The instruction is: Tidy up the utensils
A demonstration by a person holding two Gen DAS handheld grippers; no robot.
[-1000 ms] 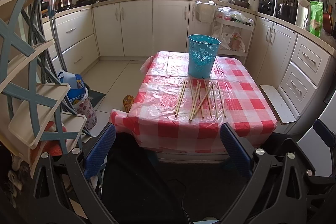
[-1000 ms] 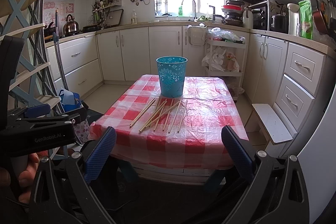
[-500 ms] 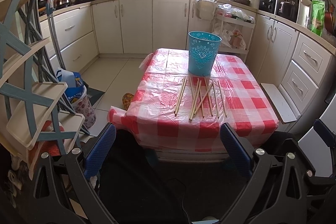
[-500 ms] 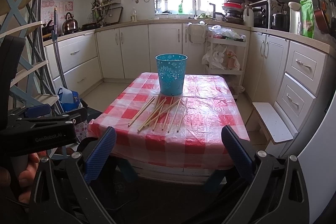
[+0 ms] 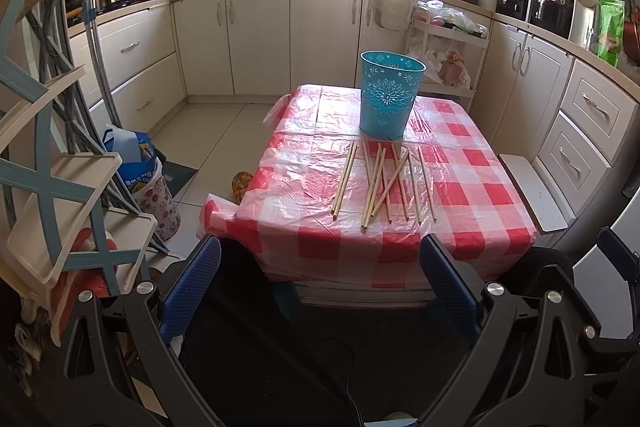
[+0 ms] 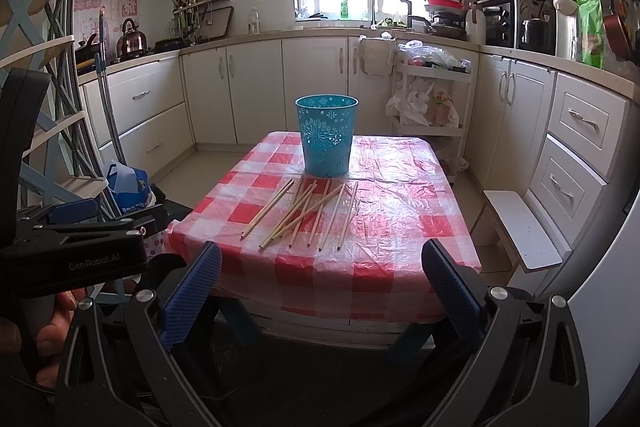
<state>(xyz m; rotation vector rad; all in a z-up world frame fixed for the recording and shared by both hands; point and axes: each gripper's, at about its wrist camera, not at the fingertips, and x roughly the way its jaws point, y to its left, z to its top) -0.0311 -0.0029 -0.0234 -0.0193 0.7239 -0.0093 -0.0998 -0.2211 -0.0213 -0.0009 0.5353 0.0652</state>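
Note:
Several wooden chopsticks [image 5: 384, 183] lie loose on a table with a red-and-white checked cloth [image 5: 460, 183]; they also show in the right wrist view [image 6: 308, 213]. A teal perforated bucket [image 5: 390, 95] stands upright just behind them, also in the right wrist view [image 6: 326, 135]. My left gripper [image 5: 320, 287] is open and empty, short of the table's near edge. My right gripper [image 6: 320, 291] is open and empty, also short of the near edge. The left gripper's body [image 6: 72, 247] shows at the left of the right wrist view.
A blue-and-cream shelf rack [image 5: 52, 163] stands close on the left, with bags [image 5: 136, 163] on the floor by it. A white stool [image 6: 520, 227] and drawers [image 6: 576, 155] are to the right of the table. A white trolley [image 6: 432, 99] stands behind.
Both grippers have moved slightly closer to the table; the chopsticks and bucket look a little larger. Both stay open and empty.

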